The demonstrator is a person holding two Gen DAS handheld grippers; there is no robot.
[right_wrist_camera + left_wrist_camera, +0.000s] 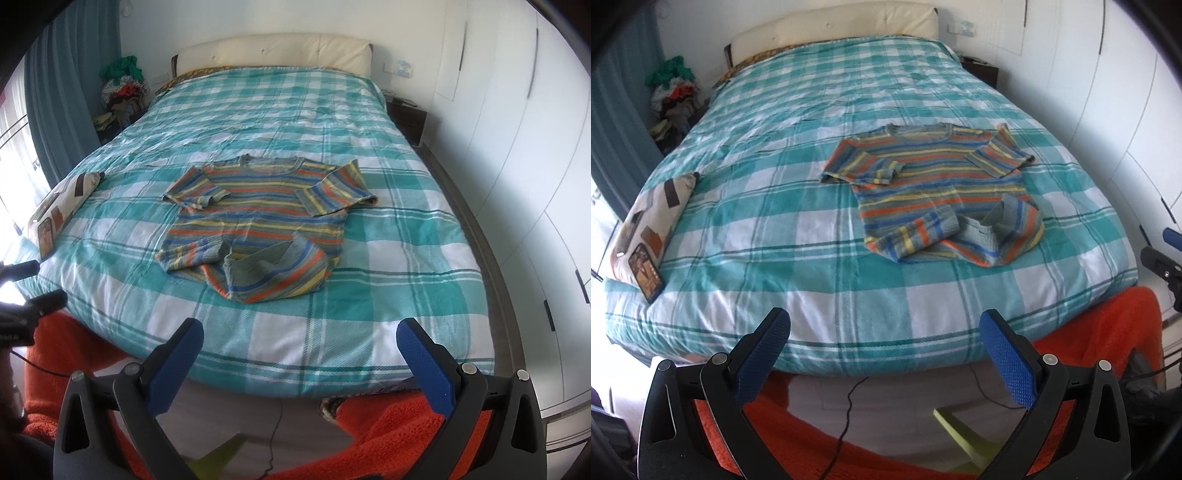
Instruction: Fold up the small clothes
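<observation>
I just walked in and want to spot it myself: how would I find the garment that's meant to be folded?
Look at the big bed with the teal and white checked cover. Near its foot lies a striped top, sleeves folded inward. Its orange, yellow, blue and grey stripes set it apart from the patterned pillow at the left edge.

We see the sweater (938, 192) lying flat on the bed (812, 110), nearer its foot than the headboard (842, 22), with the neck toward the headboard and the hem bunched toward us. A pillow (650, 225) rests at the bed's left edge with a phone (646, 271) leaning on it. Both grippers hang before the bed's foot, above a rug (399, 424), touching nothing.
</observation>
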